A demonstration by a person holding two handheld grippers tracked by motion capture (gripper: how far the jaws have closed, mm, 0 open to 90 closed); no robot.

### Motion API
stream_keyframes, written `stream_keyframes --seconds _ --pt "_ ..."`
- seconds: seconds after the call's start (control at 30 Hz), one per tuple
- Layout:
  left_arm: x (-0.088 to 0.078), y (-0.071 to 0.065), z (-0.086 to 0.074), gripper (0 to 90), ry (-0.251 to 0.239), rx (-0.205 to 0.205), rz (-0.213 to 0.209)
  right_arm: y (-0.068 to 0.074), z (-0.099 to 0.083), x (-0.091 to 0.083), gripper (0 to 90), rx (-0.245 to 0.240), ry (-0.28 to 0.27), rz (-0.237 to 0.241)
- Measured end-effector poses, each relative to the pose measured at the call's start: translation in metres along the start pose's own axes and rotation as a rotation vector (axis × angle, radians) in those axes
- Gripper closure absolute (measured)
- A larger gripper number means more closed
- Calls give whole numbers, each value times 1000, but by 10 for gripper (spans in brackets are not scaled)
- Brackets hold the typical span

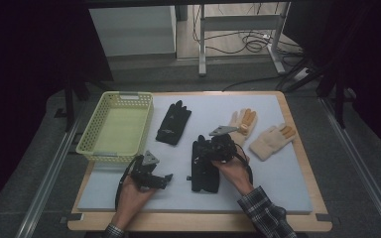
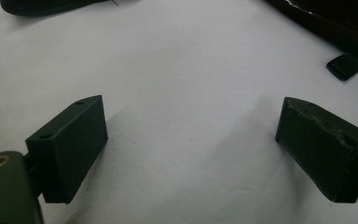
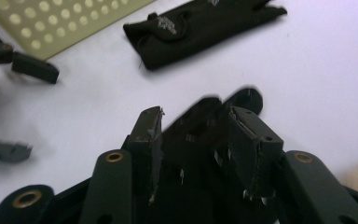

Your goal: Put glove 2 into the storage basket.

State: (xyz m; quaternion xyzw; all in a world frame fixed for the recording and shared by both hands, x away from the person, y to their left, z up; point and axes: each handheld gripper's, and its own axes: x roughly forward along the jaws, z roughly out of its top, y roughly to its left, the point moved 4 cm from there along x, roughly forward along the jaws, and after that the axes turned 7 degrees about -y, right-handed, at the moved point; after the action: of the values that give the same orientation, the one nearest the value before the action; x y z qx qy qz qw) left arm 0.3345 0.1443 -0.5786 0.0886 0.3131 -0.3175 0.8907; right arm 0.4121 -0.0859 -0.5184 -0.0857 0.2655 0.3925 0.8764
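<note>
The right gripper (image 3: 193,140) sits directly over the near black glove (image 1: 204,173), jaws parted with the fabric between them but not clearly pinched. The glove's long axis runs back under this gripper toward the person. The left gripper (image 1: 164,178), jaws wide and empty, waits just beside the glove.

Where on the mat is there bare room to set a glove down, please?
Free: the mat's near right corner below the cream gloves, and its far strip beyond the black glove. Crowded: the middle, around the second black glove and both tools.
</note>
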Motion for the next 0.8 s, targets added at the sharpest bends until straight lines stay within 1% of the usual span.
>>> stream_keyframes --seconds 0.03,0.07,0.1,0.2,0.23,0.27,0.3,0.33,0.37,0.4,0.5,0.53,0.57,0.6,0.63,0.67,0.8 --pt "0 0 0 89 0 0 0 0 4 4 571 -5 -3 1" --pt "0 0 0 89 0 0 0 0 13 15 612 -18 3 9" --pt "0 0 0 89 2 3 1 0 15 18 624 -22 4 9" --pt "0 0 0 88 1 2 1 1 27 34 665 -37 12 12" --pt "0 0 0 89 2 2 0 1 30 40 672 -42 16 13" --pt "0 0 0 88 2 2 0 1 30 40 672 -42 16 13" --pt "0 0 0 88 1 1 0 1 36 51 678 -42 23 13" --pt "0 0 0 89 -3 -3 0 0 38 57 678 -42 24 13" --pt "0 0 0 89 -3 -3 0 0 38 57 678 -42 24 13" --pt "0 0 0 88 0 1 -1 -2 42 68 677 -49 26 10" --pt "0 0 0 88 -1 -2 -1 -5 47 83 650 -50 36 5" --pt "0 0 0 88 -1 -2 -1 -5 47 83 650 -50 36 5" --pt "0 0 0 89 0 0 -1 -7 50 95 609 -55 45 -4" --pt "0 0 0 88 0 0 -1 -8 51 101 597 -57 46 -6" --pt "0 0 0 88 0 0 -1 -8 51 101 597 -57 46 -6" --pt "0 0 0 89 -2 -3 -2 -10 54 111 559 -65 51 -14" --pt "0 0 0 88 -2 -3 -2 -15 59 128 485 -67 55 -28"
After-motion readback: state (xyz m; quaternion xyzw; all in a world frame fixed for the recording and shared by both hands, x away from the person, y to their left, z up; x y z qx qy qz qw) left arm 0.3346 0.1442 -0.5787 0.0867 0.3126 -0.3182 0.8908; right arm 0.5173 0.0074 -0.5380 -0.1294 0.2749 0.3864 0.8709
